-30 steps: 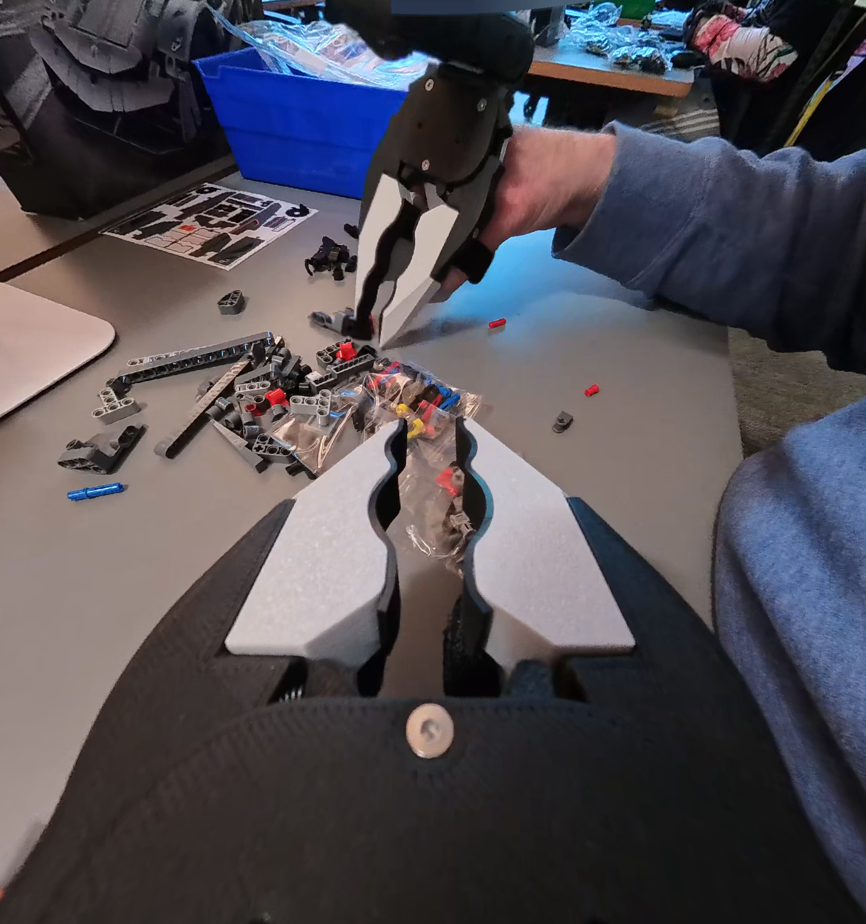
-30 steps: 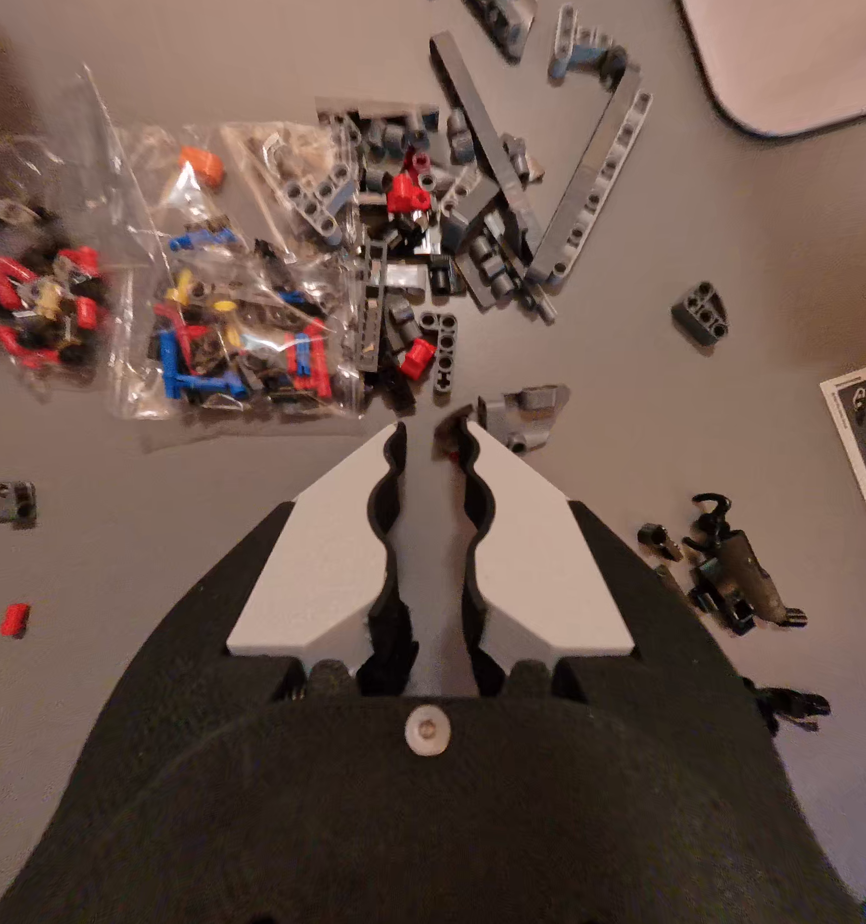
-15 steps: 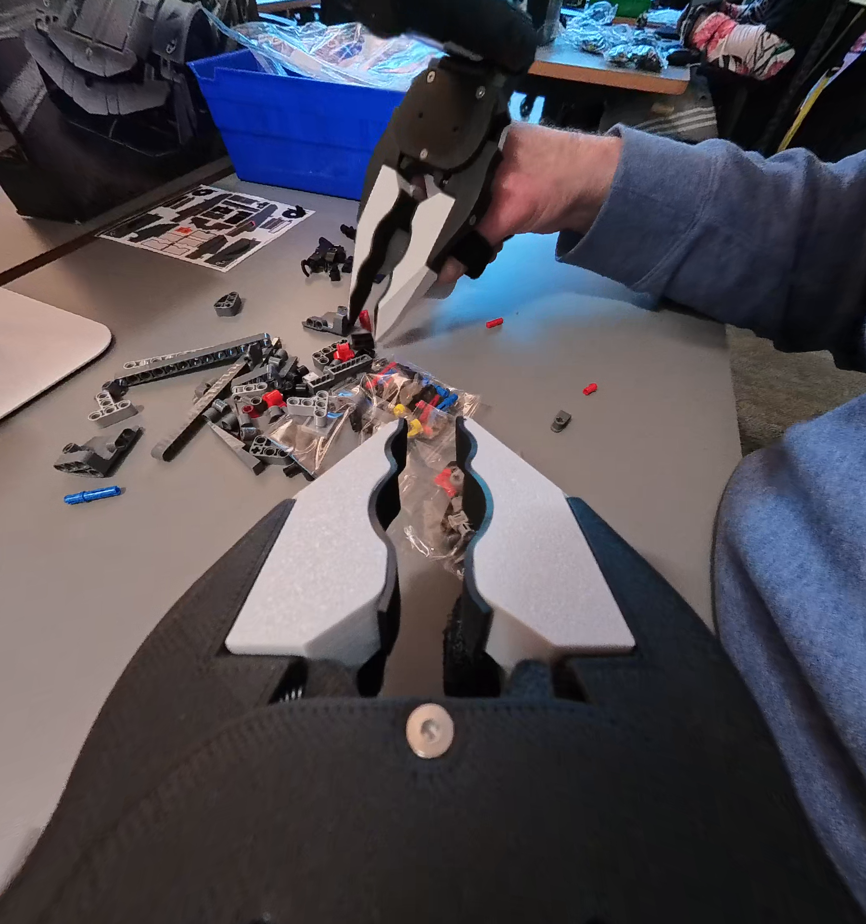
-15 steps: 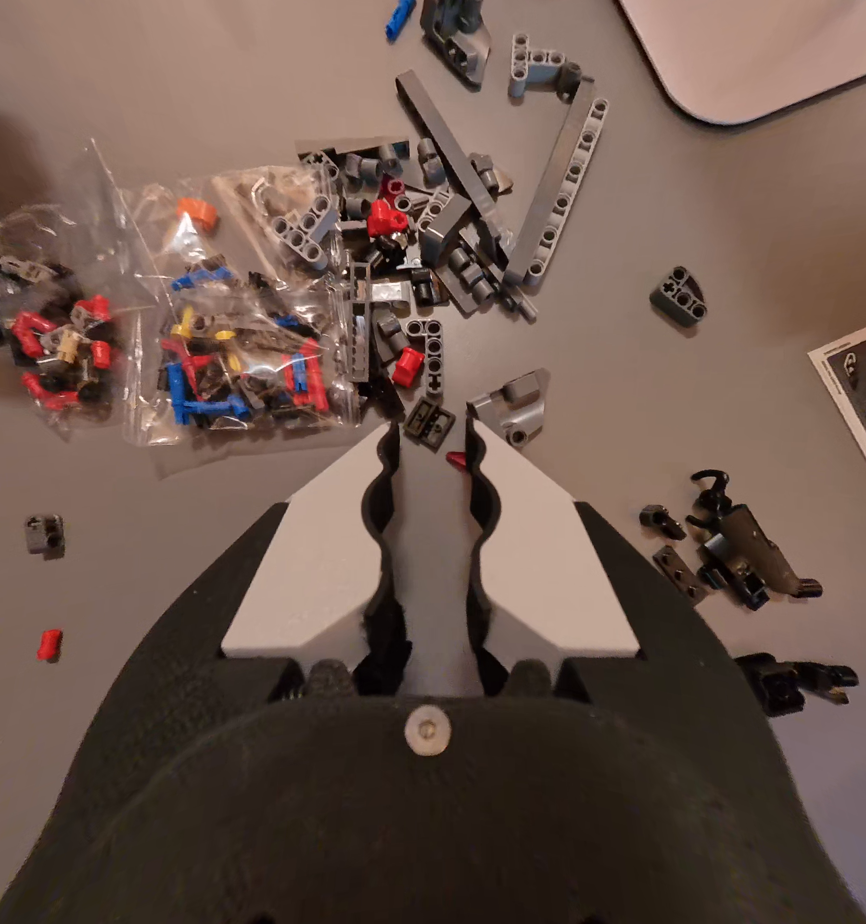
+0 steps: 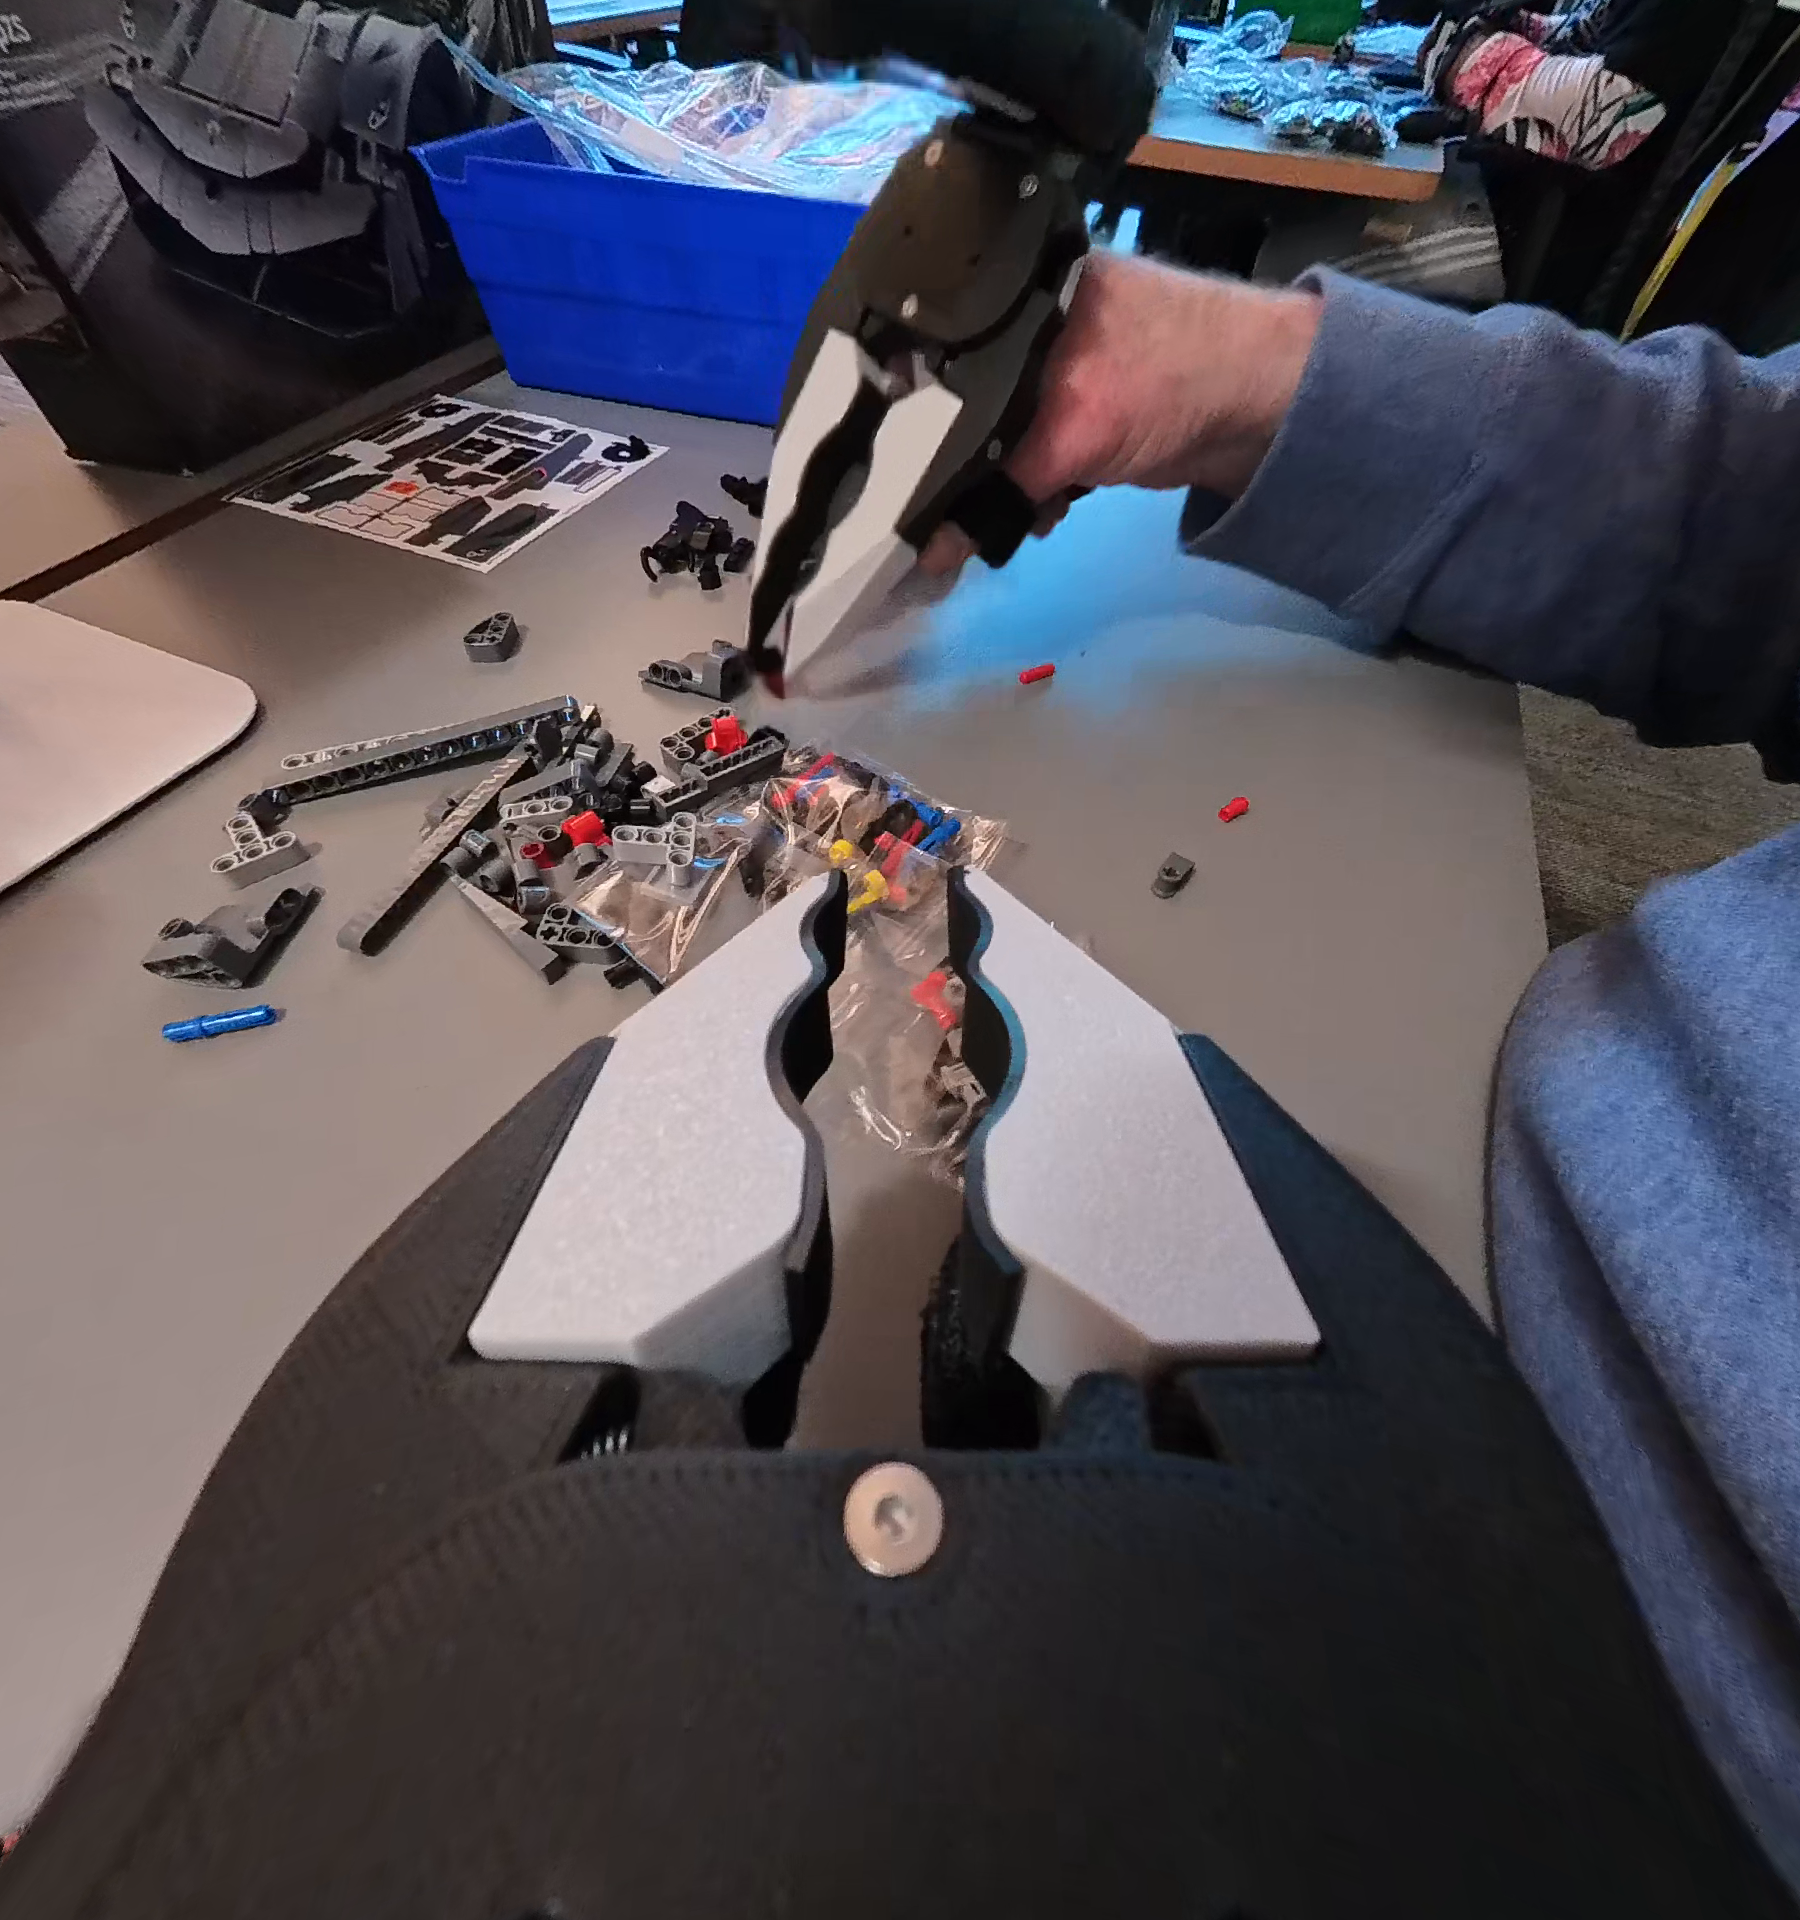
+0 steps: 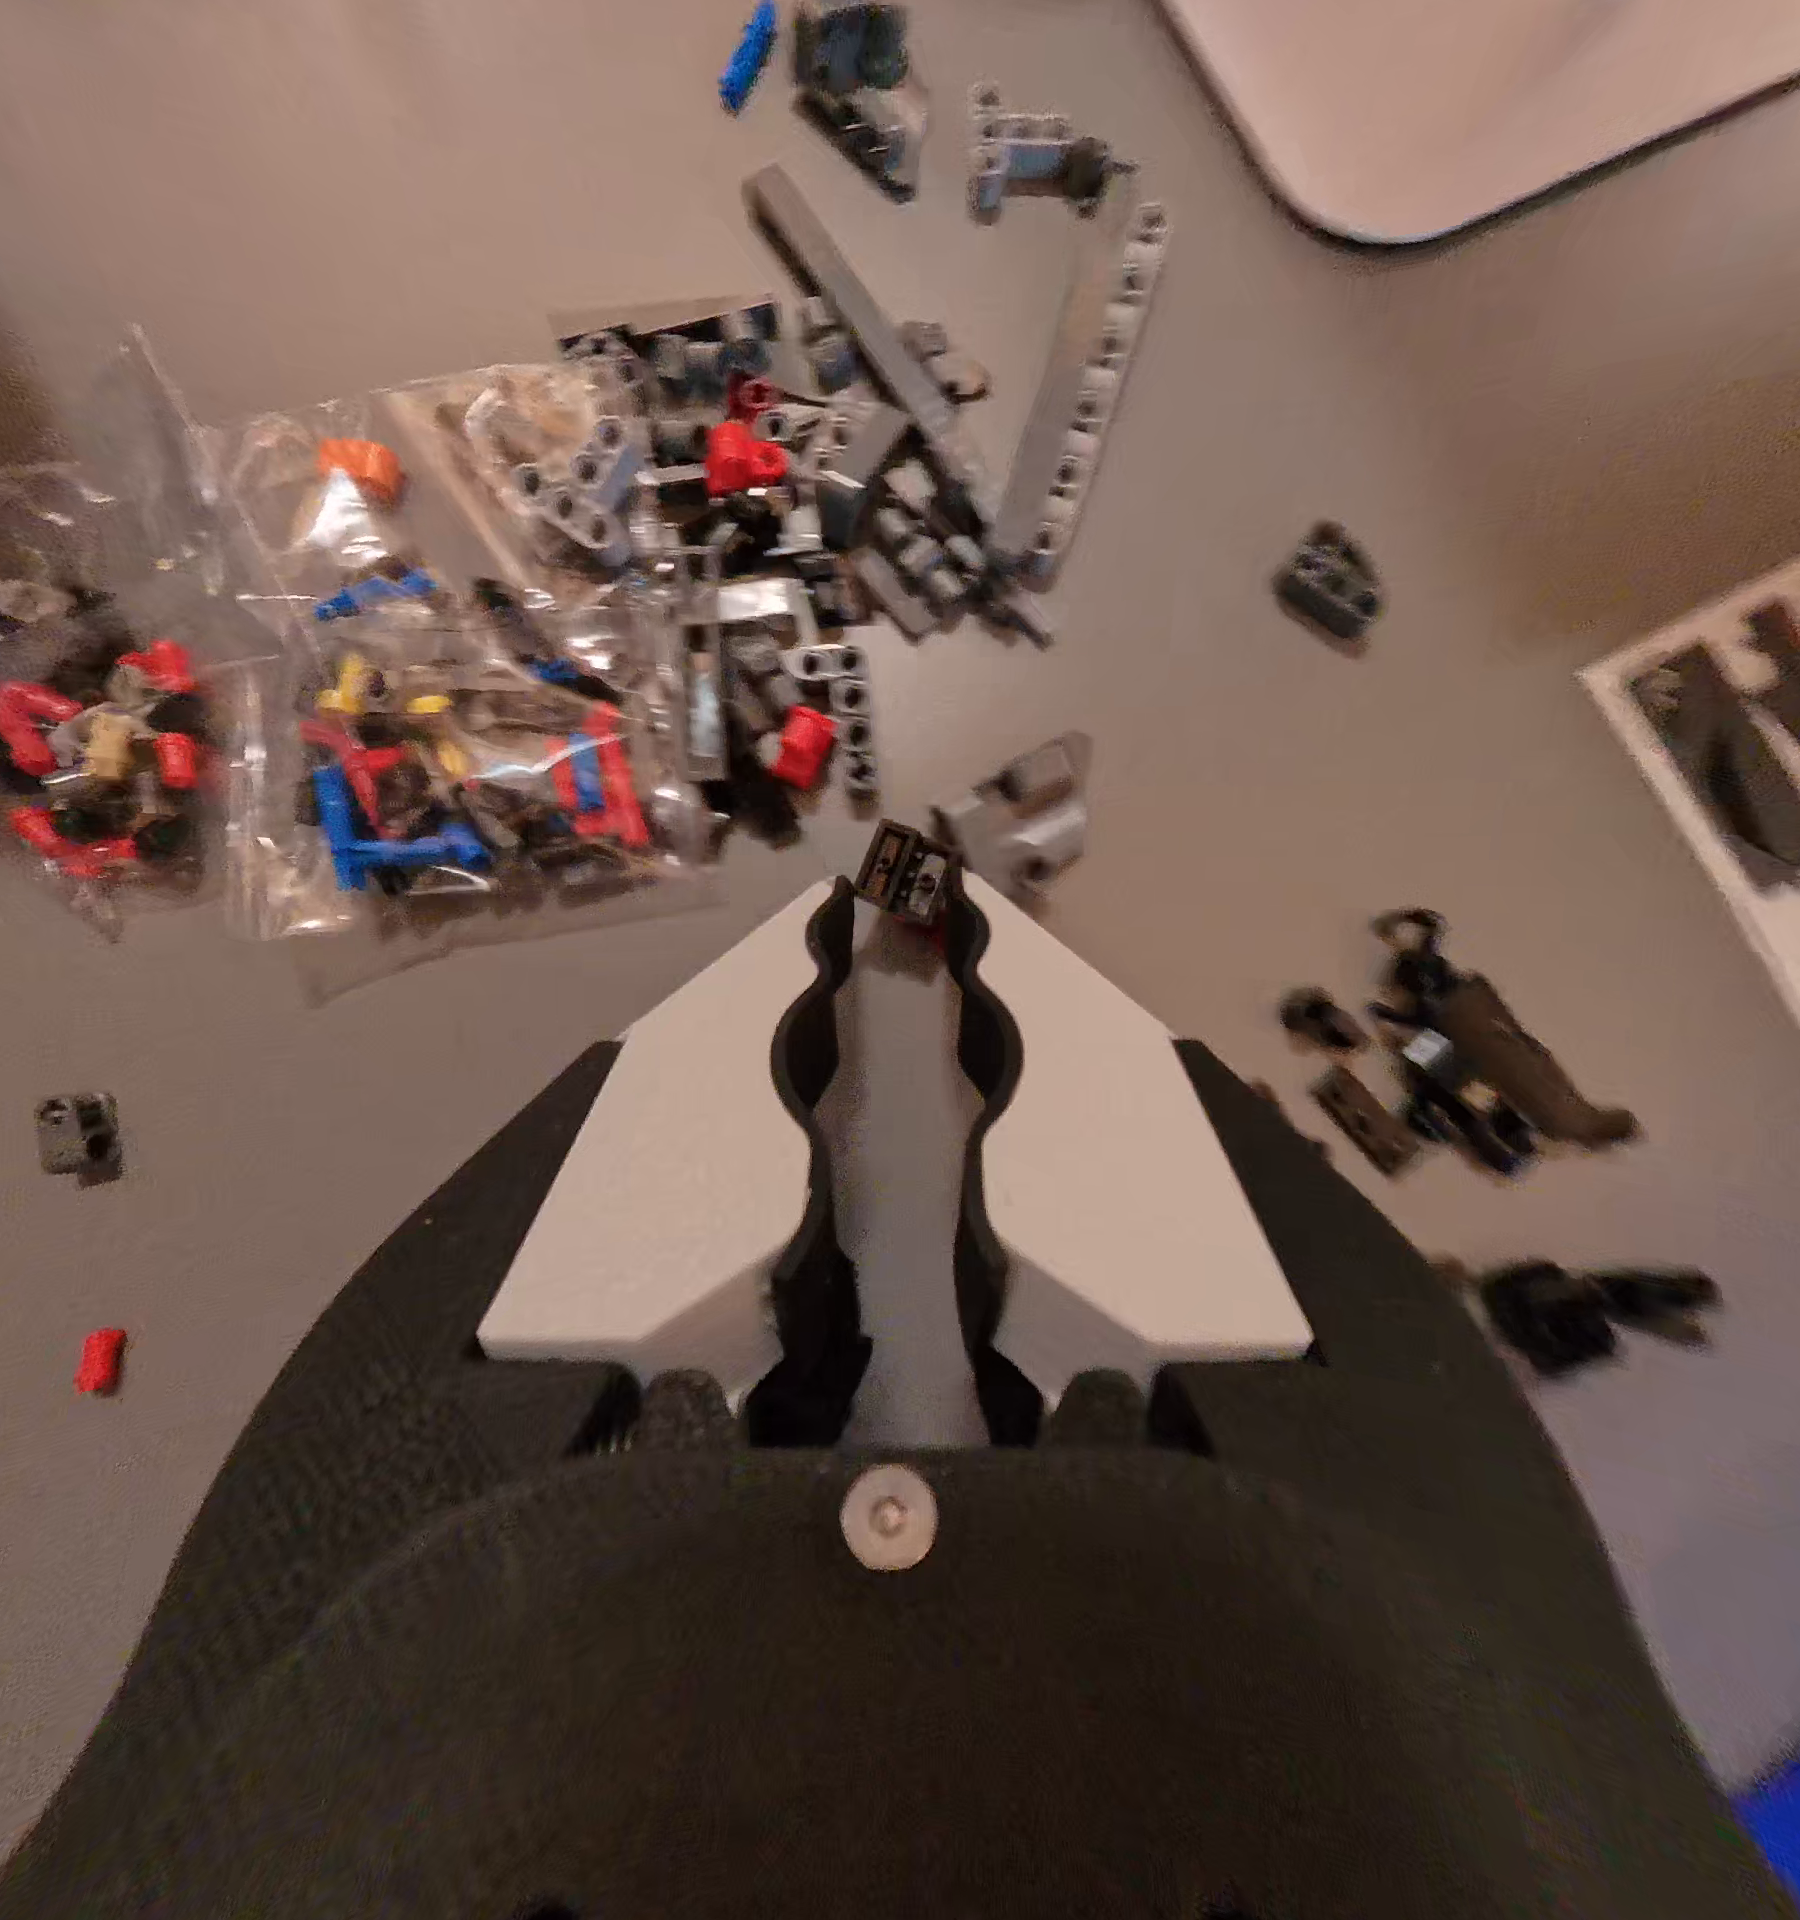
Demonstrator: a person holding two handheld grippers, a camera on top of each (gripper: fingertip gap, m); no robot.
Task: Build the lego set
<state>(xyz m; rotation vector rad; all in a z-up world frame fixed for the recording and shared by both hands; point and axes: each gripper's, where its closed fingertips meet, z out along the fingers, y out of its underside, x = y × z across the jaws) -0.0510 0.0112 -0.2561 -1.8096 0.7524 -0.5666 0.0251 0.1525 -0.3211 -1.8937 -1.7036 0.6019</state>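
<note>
Smooth grey desk (image 5: 1239,997), strewn with loose plastic bricks (image 5: 522,821) beside crinkled clear bags (image 6: 439,727). Left gripper (image 5: 891,883) low over one bag, wavy fingers spread. Right gripper (image 6: 901,883) pinching small dark flat piece (image 6: 901,869) above desk.

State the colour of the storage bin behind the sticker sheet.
Blue. The storage bin shows best in the left wrist view, beyond the sticker sheet.

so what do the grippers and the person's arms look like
Both grippers match: the left gripper and right gripper each have a black textured body, a silver screw at the centre, and two pale grey wedge-shaped fingers with wavy black inner edges. The right one is hand-held; its arm wears a blue fleece sleeve.
</note>
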